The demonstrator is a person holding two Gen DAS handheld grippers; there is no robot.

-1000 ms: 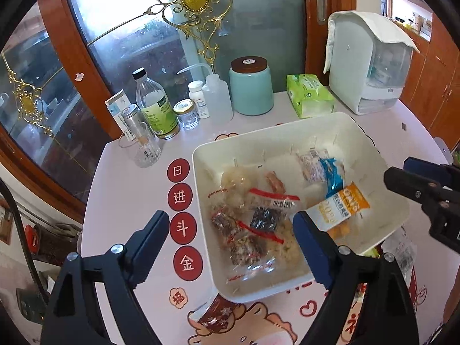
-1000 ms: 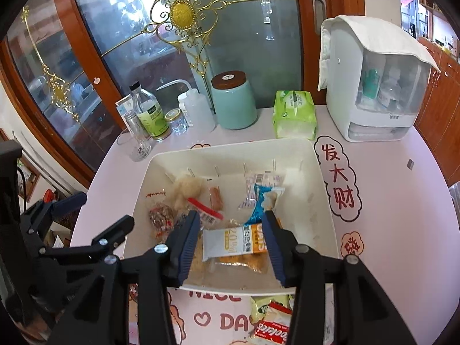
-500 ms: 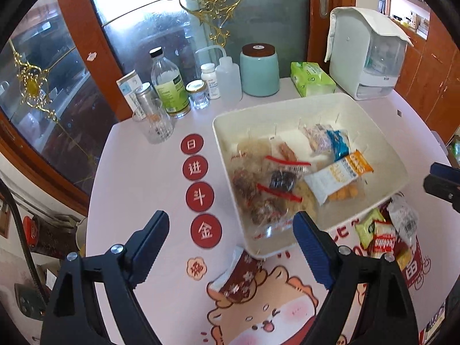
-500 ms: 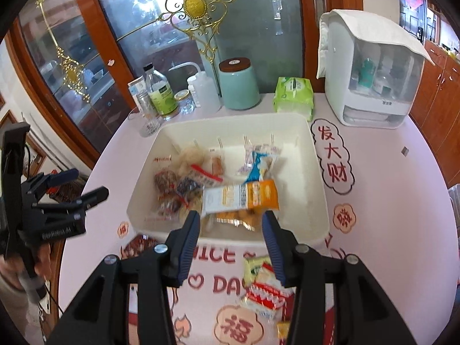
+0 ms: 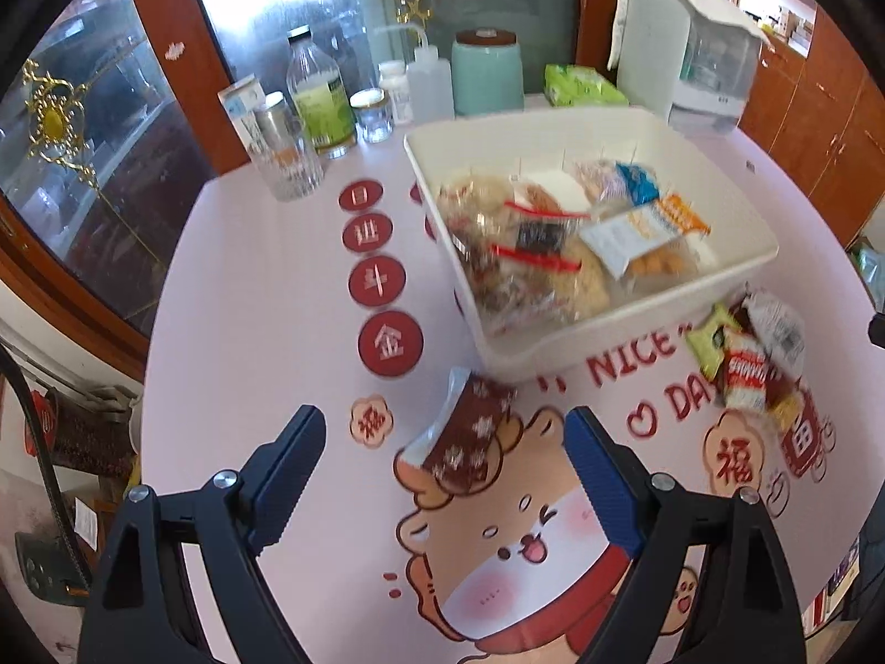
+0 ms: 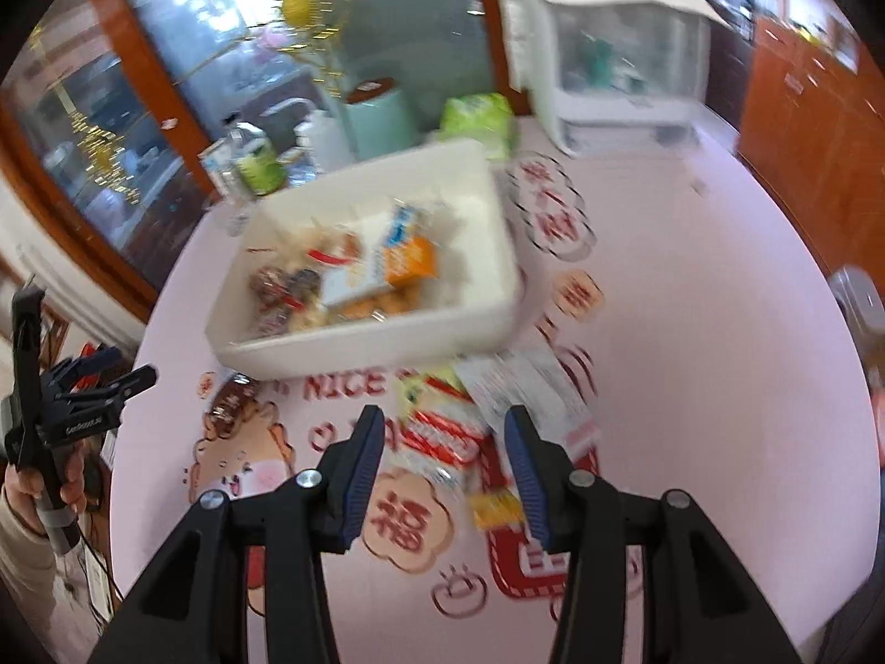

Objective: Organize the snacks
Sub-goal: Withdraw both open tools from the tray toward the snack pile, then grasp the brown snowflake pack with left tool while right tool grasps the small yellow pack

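Note:
A white bin (image 5: 735,271) (image 6: 387,340) holding several snack packets sits on the pink table. A brown star-patterned packet (image 5: 462,431) (image 6: 232,401) lies in front of the bin, just beyond my open, empty left gripper (image 5: 445,456). A pile of loose packets with a red-and-white one on top (image 5: 744,376) (image 6: 437,434) lies at the bin's front right. My right gripper (image 6: 445,442) is open and empty, its fingers on either side of that pile, above it. The left gripper also shows at the far left of the right wrist view (image 6: 105,382).
Bottles, jars and a glass (image 5: 287,166) stand at the back left. A teal canister (image 5: 487,74), a green tissue pack (image 5: 581,86) and a white dispenser (image 5: 691,50) line the back. Glass cabinet doors lie behind; the table edge curves at left.
Both grippers have drawn back from over the bin toward the table's front. The left now faces the brown packet; the right is over the loose pile. The right wrist view is motion-blurred.

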